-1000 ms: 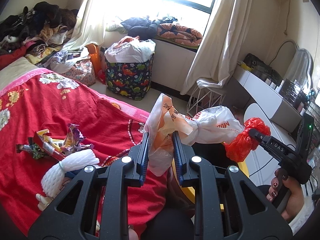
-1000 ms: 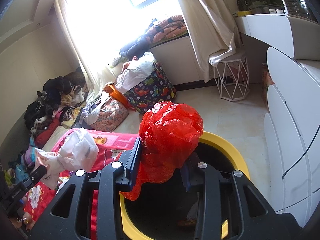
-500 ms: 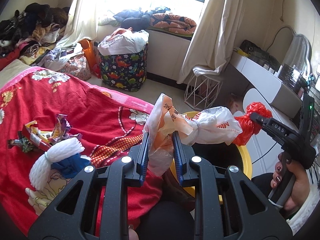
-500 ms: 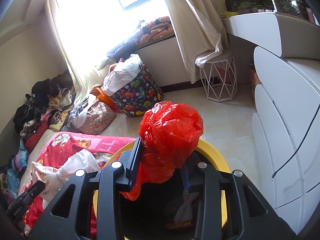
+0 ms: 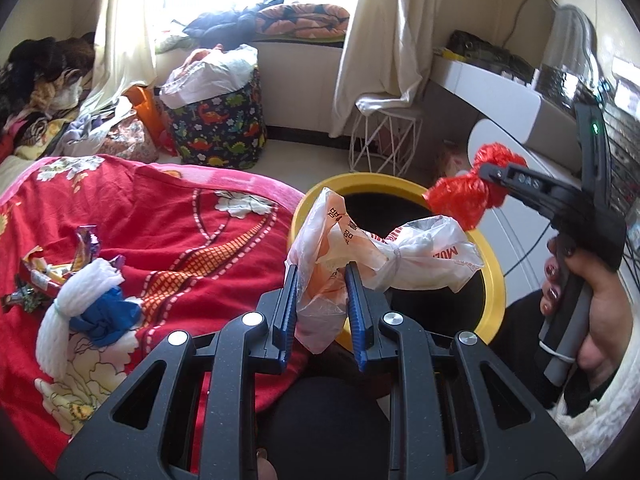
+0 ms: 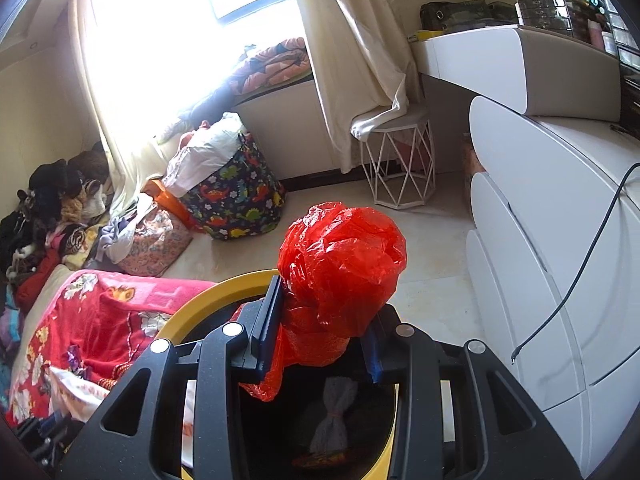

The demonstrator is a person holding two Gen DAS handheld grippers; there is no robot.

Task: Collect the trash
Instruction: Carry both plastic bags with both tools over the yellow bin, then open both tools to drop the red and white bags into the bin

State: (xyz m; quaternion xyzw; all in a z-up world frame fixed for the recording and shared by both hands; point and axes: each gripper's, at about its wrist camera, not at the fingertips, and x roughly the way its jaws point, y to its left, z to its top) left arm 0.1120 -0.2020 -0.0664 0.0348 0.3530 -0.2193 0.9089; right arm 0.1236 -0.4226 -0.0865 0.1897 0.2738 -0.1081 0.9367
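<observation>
Over yellow bin (image 5: pixel 494 280), both held bags now lower.

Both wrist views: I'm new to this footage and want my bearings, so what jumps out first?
A crumpled red bag clamped in the right hand-held gripper, over a yellow-rimmed bin. The left hand-held gripper pinches a knotted pale plastic bag at the bin's edge. Wrappers lie on the red blanket to the left.

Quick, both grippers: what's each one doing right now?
Left gripper: closed on the white and orange plastic bag, above the yellow bin.
Right gripper: closed on the red plastic bag, over that bin.
</observation>
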